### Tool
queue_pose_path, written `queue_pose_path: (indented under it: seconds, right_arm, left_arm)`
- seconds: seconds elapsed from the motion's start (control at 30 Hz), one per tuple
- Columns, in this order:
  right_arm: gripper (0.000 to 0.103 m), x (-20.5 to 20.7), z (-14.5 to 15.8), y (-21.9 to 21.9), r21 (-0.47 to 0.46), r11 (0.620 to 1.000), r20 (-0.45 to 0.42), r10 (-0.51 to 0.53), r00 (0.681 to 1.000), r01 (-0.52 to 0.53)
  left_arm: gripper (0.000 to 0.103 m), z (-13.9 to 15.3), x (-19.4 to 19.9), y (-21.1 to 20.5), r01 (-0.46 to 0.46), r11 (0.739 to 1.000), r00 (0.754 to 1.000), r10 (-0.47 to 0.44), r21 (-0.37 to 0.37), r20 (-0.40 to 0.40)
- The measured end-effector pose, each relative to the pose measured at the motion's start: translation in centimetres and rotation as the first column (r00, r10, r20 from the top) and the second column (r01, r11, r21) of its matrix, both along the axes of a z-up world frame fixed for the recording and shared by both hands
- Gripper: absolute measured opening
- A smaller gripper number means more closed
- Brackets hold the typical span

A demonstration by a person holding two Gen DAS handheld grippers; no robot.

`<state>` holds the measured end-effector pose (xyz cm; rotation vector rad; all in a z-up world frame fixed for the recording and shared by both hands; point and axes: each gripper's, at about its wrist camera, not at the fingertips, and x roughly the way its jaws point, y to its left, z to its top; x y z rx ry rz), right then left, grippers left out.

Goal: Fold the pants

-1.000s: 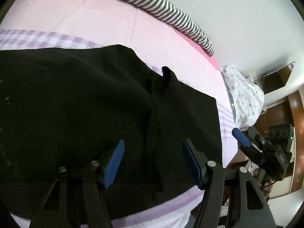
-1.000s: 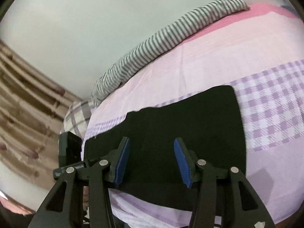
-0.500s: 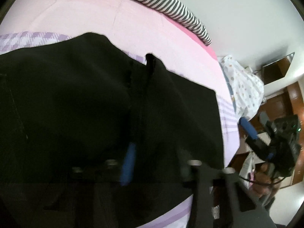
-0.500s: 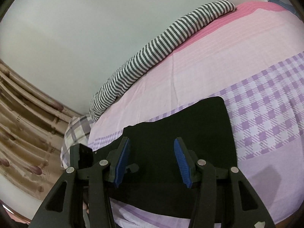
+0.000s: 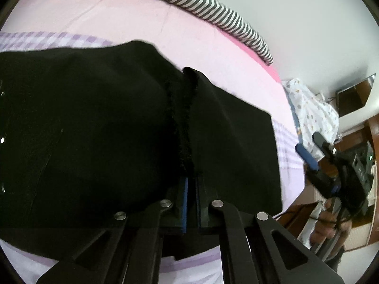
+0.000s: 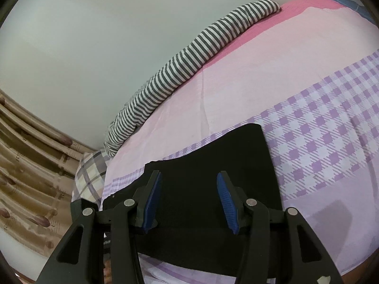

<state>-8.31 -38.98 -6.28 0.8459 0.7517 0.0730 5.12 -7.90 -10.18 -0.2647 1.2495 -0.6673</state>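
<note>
The black pants lie spread across the pink and purple checked bed. My left gripper is shut on a raised ridge of the pants' fabric near the bed's front edge. In the right wrist view the pants lie flat, and my right gripper is open above them near their right end, holding nothing. The right gripper also shows in the left wrist view, off the pants' right edge.
A grey and white striped cloth runs along the wall at the bed's far edge. A dotted white cloth lies past the bed's right end. A plaid pillow and a curtain are at the left.
My left gripper has gone from open to shut on the pants, pinching up a ridge of fabric. My right gripper has stayed open and drifted a little over the pants.
</note>
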Motion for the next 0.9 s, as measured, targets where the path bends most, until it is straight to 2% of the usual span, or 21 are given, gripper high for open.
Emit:
queue_pose_path:
  seconds: [0.07, 0.27, 0.4, 0.5, 0.67, 0.73, 0.9]
  right_arm:
    - [0.046, 0.2, -0.3, 0.2, -0.025, 1.000, -0.029, -0.004, 1.000, 0.003]
    - [0.046, 0.6, -1.6, 0.5, -0.080, 0.997, -0.124, -0.006, 0.992, -0.004]
    - [0.046, 1.1, -3.0, 0.9, -0.101, 0.995, -0.199, 0.002, 0.980, -0.023]
    - [0.046, 1.5, -3.9, 1.6, -0.110, 0.993, -0.238, 0.023, 0.971, -0.051]
    - [0.046, 1.8, -4.3, 2.9, -0.135, 0.987, -0.248, 0.055, 0.967, -0.090]
    - [0.046, 1.9, -4.5, 3.2, -0.119, 0.988, -0.246, 0.070, 0.967, -0.101]
    - [0.047, 2.6, -5.3, 4.3, -0.068, 0.992, -0.238, 0.085, 0.967, -0.104]
  left_arm:
    - [0.005, -1.0, 0.1, 0.1, -0.006, 1.000, 1.000, 0.006, 0.016, -0.017]
    - [0.009, -1.4, 0.9, -0.1, -0.015, 1.000, 0.999, 0.015, 0.011, -0.031]
    - [0.009, -1.9, 1.5, 0.7, -0.038, 0.998, 0.994, 0.034, -0.045, -0.100]
    - [0.013, -1.8, 1.7, 1.4, -0.054, 0.997, 0.991, 0.047, -0.053, -0.126]
    - [0.024, -0.2, 0.6, 2.6, -0.045, 0.999, 0.998, 0.046, 0.003, -0.035]
    - [0.038, 0.5, 0.0, 3.9, -0.058, 0.998, 0.998, 0.058, 0.003, -0.001]
    - [0.043, 2.8, -1.6, 7.5, -0.138, 0.989, 0.980, 0.129, 0.052, 0.149]
